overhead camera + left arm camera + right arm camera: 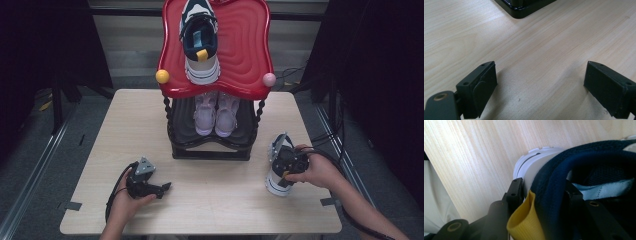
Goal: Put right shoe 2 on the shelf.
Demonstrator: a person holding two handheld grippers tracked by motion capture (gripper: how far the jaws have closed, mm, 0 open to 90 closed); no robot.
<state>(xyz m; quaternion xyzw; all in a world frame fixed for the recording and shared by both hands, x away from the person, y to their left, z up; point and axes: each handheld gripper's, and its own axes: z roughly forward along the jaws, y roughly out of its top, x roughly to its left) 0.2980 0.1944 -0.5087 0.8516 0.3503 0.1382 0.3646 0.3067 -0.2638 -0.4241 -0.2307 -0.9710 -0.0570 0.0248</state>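
A navy and white sneaker (276, 184) stands on the table near its right edge, heel toward the person. My right gripper (284, 161) sits on that heel. In the right gripper view the right gripper (544, 193) has one jaw against the white heel outside and the other inside the navy collar, beside the yellow pull tab (524, 223); the sneaker (584, 167) is clamped between them. Its mate (200, 45) lies on the red top tray (245, 55) of the shoe rack. My left gripper (161, 189) rests low at the front left, open and empty (540, 75).
The black rack (210, 150) stands at the table's middle back, with a pink pair of shoes (216, 114) on its lower shelf. A yellow ball (162, 76) and a pink ball (269, 79) cap its front corners. The rack's base corner (524, 10) lies ahead of the left gripper. Light wood table (135, 130).
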